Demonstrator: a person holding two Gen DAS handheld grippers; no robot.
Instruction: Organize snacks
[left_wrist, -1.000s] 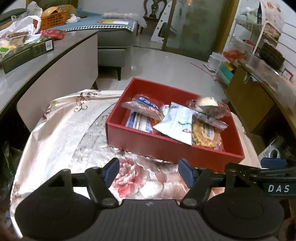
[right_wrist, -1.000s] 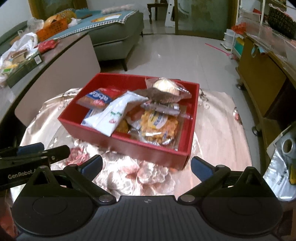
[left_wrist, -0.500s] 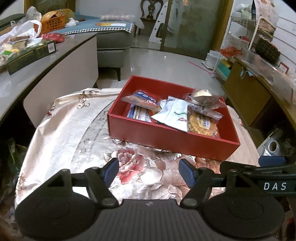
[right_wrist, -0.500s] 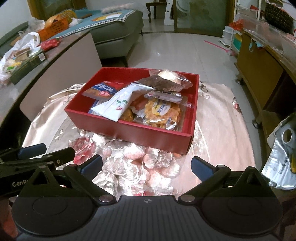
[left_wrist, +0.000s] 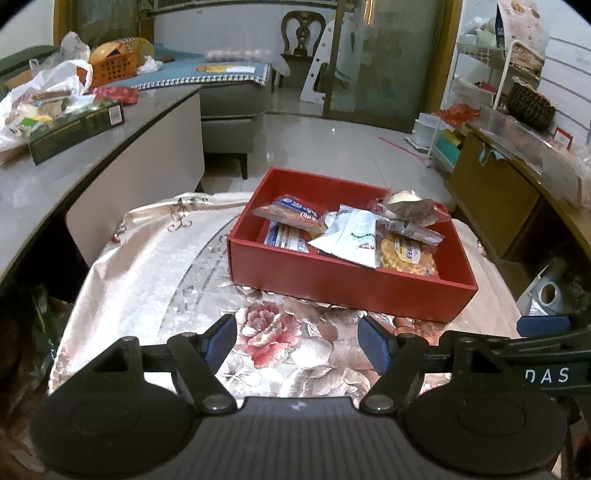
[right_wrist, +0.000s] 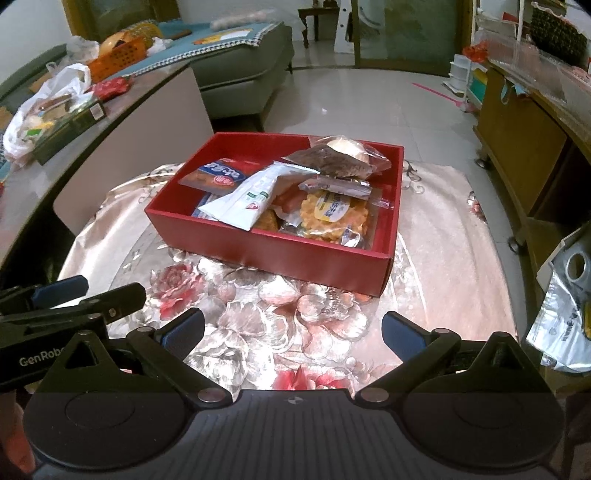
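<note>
A red box sits on the floral tablecloth and holds several snack packets: a white pouch, a yellow waffle pack, a red-and-blue pack and a clear bag with a bun. My left gripper is open and empty, well short of the box. My right gripper is open and empty, also back from the box. Each gripper shows at the edge of the other's view.
A grey counter at the left carries bags and a dark green box. A sofa stands behind. A wooden cabinet and shelves are at the right. A foil bag lies by the table's right edge.
Both grippers have drawn back and up from the red box, which now looks smaller and farther. Both stay open and empty.
</note>
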